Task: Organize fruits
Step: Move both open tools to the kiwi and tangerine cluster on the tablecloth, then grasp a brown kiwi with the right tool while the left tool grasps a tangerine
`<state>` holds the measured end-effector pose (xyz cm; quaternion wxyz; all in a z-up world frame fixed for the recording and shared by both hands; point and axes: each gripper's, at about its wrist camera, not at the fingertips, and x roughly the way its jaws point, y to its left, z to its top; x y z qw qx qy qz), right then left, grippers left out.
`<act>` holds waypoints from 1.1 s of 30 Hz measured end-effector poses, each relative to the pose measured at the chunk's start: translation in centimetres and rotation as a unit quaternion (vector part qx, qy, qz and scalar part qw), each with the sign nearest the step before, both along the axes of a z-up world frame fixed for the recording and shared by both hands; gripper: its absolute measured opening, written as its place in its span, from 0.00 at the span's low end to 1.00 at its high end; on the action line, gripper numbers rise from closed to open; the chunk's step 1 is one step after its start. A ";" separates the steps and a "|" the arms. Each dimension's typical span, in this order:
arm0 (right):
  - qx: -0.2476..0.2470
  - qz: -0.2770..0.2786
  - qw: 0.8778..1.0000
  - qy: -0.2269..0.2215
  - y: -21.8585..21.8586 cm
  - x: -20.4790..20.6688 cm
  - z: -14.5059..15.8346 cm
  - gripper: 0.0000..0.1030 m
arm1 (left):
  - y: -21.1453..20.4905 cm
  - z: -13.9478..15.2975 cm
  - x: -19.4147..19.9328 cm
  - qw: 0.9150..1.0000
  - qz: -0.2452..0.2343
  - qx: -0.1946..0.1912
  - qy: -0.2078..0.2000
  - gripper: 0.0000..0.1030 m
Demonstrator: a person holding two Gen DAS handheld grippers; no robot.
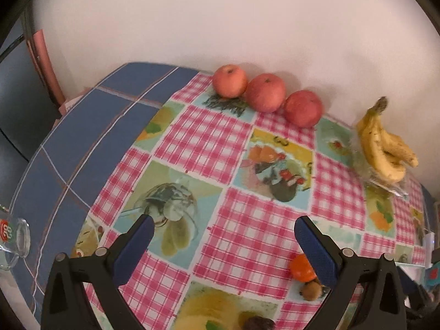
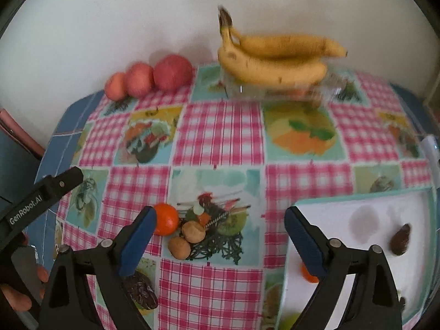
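Three red apples (image 1: 265, 92) line the wall, and in the right wrist view the apples (image 2: 173, 73) sit back left. A bunch of bananas (image 2: 275, 57) lies on clear wrap by the wall. A tangerine (image 2: 165, 218), two walnuts (image 2: 193, 231) and a dark date (image 2: 141, 288) sit near the front. My right gripper (image 2: 220, 216) hangs open and empty above the cloth, its left finger beside the tangerine. My left gripper (image 1: 224, 224) is open and empty too; its right finger hides part of the tangerine (image 1: 301, 266).
A white tray with a teal rim (image 2: 357, 195) at the front right holds a date (image 2: 400, 239) and a tangerine (image 2: 308, 273) half hidden by my finger. A glass (image 1: 13, 236) stands at the table's left edge. A hand (image 2: 16, 299) holds the other gripper.
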<state>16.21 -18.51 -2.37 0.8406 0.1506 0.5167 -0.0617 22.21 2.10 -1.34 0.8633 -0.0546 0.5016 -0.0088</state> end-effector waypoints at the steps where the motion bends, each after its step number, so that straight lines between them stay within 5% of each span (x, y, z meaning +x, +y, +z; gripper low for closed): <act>1: 0.005 0.001 1.000 0.008 0.0 0.2 -0.6 0.79 | 0.2 -0.7 0.3 1.000 0.008 -0.002 0.009 0.99; 3: 0.013 0.005 1.000 0.022 0.2 0.4 -1.7 0.64 | 0.6 -1.7 0.5 1.000 0.018 -0.003 0.020 0.99; 9: 0.045 0.020 0.998 0.045 0.9 0.7 -3.8 0.50 | 1.7 -3.8 1.0 0.997 0.041 -0.026 0.052 0.99; 18: 0.061 0.037 0.996 0.053 2.1 0.9 -5.0 0.30 | 0.7 -3.3 1.0 0.998 0.025 -0.035 0.051 0.99; 33: 0.066 0.023 0.997 0.046 0.8 0.4 -5.0 0.23 | -1.3 -4.6 1.0 0.994 0.004 -0.075 0.082 0.99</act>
